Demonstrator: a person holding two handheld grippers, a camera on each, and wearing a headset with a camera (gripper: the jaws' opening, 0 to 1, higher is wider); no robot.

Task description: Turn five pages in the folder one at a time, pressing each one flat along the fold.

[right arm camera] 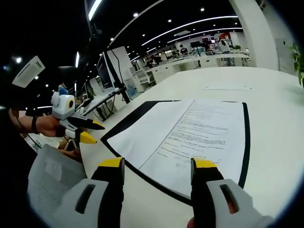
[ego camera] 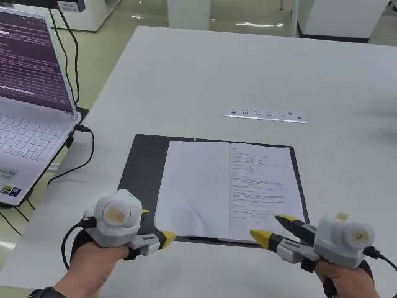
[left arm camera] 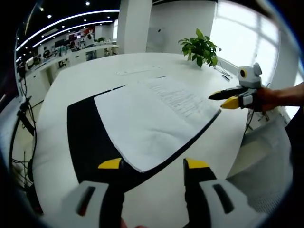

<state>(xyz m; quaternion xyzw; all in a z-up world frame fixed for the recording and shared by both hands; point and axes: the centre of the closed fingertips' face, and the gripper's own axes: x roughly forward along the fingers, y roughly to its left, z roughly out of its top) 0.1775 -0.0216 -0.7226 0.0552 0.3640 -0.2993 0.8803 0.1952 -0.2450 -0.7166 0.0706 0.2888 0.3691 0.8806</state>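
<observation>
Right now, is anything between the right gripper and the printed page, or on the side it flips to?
Nothing visible. The right gripper, jaws open, is at the near edge of the printed page. The blank page it flips onto is bare; the left gripper hovers at the near edge of the folder.

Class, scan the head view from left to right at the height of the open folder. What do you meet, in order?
Laptop → black cable → folder's bare black cover → blank page → printed page.
</observation>
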